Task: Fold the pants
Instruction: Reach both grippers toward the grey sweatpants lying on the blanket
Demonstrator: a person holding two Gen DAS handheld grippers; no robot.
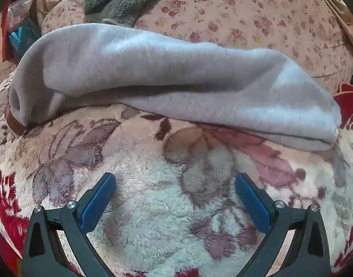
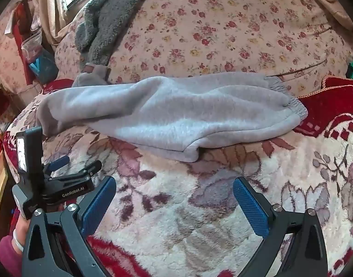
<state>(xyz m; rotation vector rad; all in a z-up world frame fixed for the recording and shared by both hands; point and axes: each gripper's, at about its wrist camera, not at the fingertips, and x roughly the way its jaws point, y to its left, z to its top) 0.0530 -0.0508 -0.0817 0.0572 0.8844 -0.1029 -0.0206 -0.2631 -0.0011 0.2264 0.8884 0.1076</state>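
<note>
Light grey fleece pants (image 1: 167, 83) lie folded lengthwise across a fluffy floral blanket (image 1: 153, 207) on a bed. In the right wrist view the pants (image 2: 172, 115) run from the left to an elastic waistband (image 2: 291, 101) at the right. My left gripper (image 1: 175, 180) hovers open over bare blanket, short of the pants' near edge, with nothing between its blue pads (image 1: 98, 205). My right gripper (image 2: 174, 182) is open too, over the blanket and just short of the pants' near fold. The left gripper (image 2: 58, 168) shows at the left of the right wrist view, held by a hand (image 2: 19, 233).
A dark grey fleece garment (image 2: 107, 16) lies at the far left on a rose-print bedsheet (image 2: 222, 34). A red cushion (image 2: 333, 103) sits beside the waistband. Plastic bags and clutter (image 2: 38, 57) stand off the bed's left side, below a curtain (image 2: 49, 4).
</note>
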